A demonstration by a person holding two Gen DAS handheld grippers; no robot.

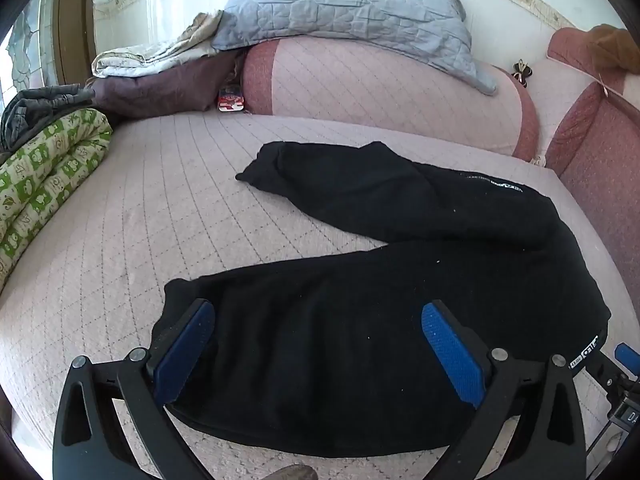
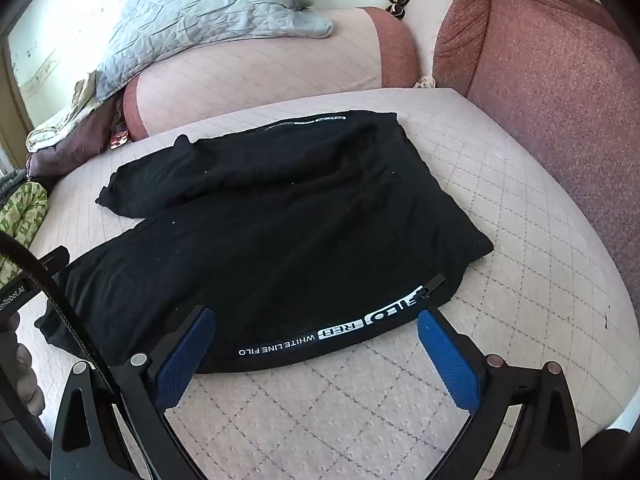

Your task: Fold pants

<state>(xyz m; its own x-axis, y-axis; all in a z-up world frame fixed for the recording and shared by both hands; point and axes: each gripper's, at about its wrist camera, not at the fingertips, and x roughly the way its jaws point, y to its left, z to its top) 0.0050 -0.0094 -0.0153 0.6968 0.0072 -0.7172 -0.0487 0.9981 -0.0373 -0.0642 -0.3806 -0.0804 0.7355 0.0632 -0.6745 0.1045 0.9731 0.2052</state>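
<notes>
Pants (image 1: 360, 280) lay spread on bed (image 1: 160, 208); left gripper (image 1: 316, 344) and right gripper (image 2: 316, 344) both gaped wide, empty — best pinch near leg's edge squarely.

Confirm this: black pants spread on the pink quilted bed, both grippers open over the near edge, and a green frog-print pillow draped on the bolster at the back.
One thing is wrong: the pillow draped on the bolster is grey-blue quilted, as the left wrist view shows. The rest holds: black pants on the pink quilted bed, left gripper and right gripper open over the near edge.
</notes>
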